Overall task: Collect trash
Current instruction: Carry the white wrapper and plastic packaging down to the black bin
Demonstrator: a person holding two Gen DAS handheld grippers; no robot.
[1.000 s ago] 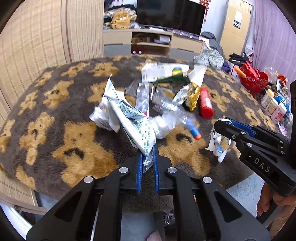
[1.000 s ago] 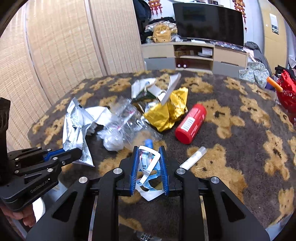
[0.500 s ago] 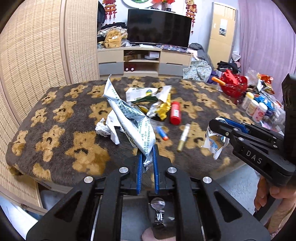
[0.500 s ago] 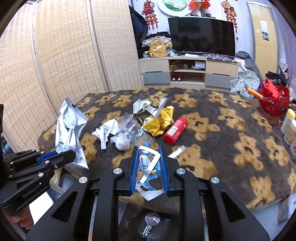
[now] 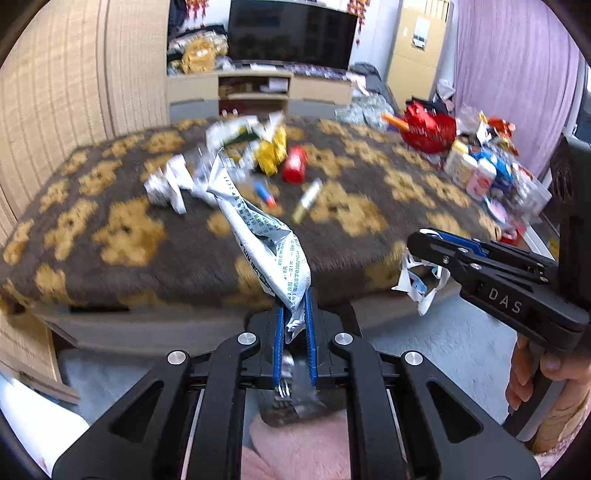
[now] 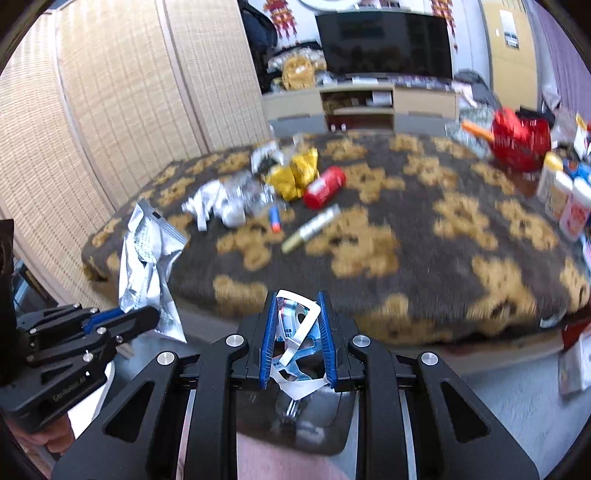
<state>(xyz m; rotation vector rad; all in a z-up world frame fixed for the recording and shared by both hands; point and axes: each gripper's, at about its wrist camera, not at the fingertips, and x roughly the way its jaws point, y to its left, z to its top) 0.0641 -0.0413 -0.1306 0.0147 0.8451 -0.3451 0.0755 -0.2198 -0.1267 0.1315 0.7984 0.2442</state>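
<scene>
- Silver pouch (image 5: 266, 240), crumpled foil with green print; only scraps read, like "B2002"; rest too small. Lower end pinched between the blue pads of the left gripper (image 5: 294, 325), pouch sticks up in front of the bed edge, clear of the blanket.
- Same pouch in right view (image 6: 147, 269), hanging above the left gripper (image 6: 122, 325), whose body reads "GenRobot.AI".
- White-blue wrapper (image 6: 295, 332), torn and folded, clamped between the pads of the right gripper (image 6: 297, 332); print unreadable.
- In left view that wrapper (image 5: 419, 284) dangles under the right gripper (image 5: 432, 247), marked "DAS"; a hand (image 5: 532, 380) grips its handle.
- Both grippers off the bed, over grey floor (image 5: 424, 343).
- Blanket (image 5: 351, 221), dark with tan bear pattern, blurred.
- More trash on it: white crumpled paper (image 5: 166, 184), yellow wrapper (image 5: 273, 155), red can (image 5: 294, 168) lying down with unreadable label, small blue-orange tube (image 5: 265, 194), gold-white stick (image 5: 306, 201), green-white packet (image 5: 232, 133).
- Red basket (image 5: 428, 129) and white bottles (image 5: 476, 173) at the far right of the bed, labels blurred.
- TV (image 5: 291, 33) on a low cabinet (image 5: 258, 90) at the back; cardboard box (image 5: 421, 37) with a white label, text unreadable.
- Woven screens (image 6: 122, 99) on the left.
</scene>
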